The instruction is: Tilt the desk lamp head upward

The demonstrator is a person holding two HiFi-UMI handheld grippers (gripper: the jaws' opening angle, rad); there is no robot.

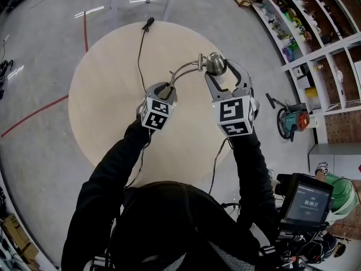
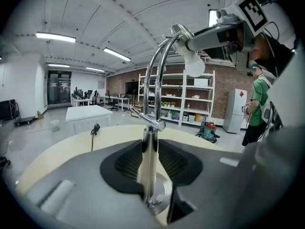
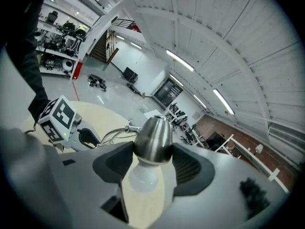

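Right gripper [image 1: 221,71] clamps lamp head [image 1: 215,62] over the table's [image 1: 101,95] far half, bulb [image 3: 143,178] toward it; left gripper [image 1: 165,89] pins the stem [image 2: 149,161] just left, so right should do the tilt.

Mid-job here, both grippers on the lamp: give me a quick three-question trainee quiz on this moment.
1. True or false: the left gripper is shut on the lamp stem.
2. What is the right gripper shut on? A) the lamp stem B) the lamp head C) nothing
3. Fill in: the table under the lamp is ___ in shape.

Key: 1 true; 2 B; 3 round.
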